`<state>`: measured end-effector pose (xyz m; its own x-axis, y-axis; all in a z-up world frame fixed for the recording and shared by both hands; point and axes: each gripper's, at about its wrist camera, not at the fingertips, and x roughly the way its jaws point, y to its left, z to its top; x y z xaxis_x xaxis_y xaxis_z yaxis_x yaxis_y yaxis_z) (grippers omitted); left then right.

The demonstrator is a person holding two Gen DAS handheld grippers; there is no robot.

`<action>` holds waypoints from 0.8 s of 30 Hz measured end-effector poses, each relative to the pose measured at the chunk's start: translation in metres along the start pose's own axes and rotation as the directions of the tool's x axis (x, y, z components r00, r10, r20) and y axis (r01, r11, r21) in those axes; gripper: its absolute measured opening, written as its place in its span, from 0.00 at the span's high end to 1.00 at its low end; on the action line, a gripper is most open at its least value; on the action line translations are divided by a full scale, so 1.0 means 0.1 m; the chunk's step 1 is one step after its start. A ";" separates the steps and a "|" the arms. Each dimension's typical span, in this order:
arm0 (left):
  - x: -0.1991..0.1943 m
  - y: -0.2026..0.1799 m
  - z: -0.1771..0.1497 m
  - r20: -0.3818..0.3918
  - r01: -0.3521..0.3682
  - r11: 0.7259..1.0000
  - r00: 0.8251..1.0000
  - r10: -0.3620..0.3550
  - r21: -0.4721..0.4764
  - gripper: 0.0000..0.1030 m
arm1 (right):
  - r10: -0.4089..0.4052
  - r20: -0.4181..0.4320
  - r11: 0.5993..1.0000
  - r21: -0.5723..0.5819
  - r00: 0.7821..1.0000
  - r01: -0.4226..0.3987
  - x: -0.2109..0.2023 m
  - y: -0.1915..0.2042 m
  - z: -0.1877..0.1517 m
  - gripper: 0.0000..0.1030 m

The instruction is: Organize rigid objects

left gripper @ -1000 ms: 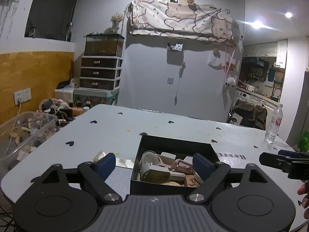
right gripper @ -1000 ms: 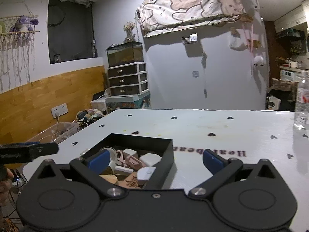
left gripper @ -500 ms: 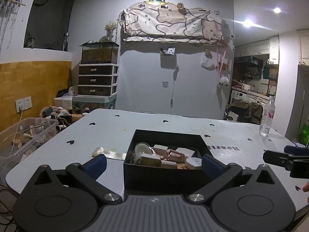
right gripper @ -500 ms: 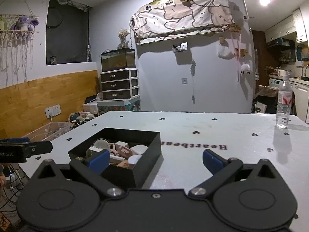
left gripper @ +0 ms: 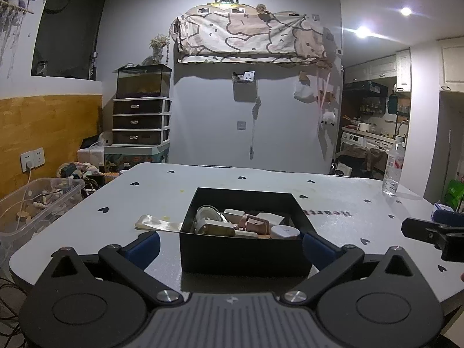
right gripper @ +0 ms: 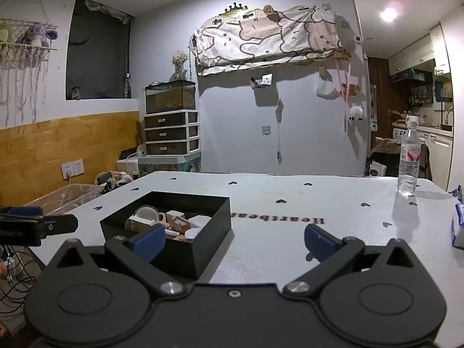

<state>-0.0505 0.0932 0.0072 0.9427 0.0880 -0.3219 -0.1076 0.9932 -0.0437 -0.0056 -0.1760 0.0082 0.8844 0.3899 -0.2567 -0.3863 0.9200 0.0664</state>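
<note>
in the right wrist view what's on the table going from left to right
Black box full of small items → "Heartbeat" lettering printed on the table → water bottle → blue and white packet at the right edge.

Left gripper (left gripper: pixel 230 239), right gripper (right gripper: pixel 232 236): black linkage bodies, blue fingers (left gripper: pixel 144 243), silver pivot screws.

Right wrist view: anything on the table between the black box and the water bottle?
No objects. In the right wrist view, the stretch from the black box to the water bottle is bare table, showing only printed hearts and lettering.
</note>
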 end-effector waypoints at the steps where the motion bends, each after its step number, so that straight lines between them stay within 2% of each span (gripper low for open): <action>1: 0.00 0.00 0.00 0.001 0.004 1.000 1.000 -0.004 0.003 0.00 | -0.002 0.001 1.000 0.000 1.000 0.002 -0.01 0.00 0.00 0.00; 24: -0.01 -0.01 -0.01 0.003 0.007 1.000 1.000 -0.007 0.009 0.00 | -0.020 0.009 1.000 0.007 1.000 0.020 -0.04 -0.02 0.01 0.00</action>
<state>-0.0520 0.0925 0.0069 0.9445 0.0813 -0.3183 -0.0984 0.9944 -0.0378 -0.0083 -0.1791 0.0099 0.8944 0.3714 -0.2494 -0.3665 0.9280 0.0676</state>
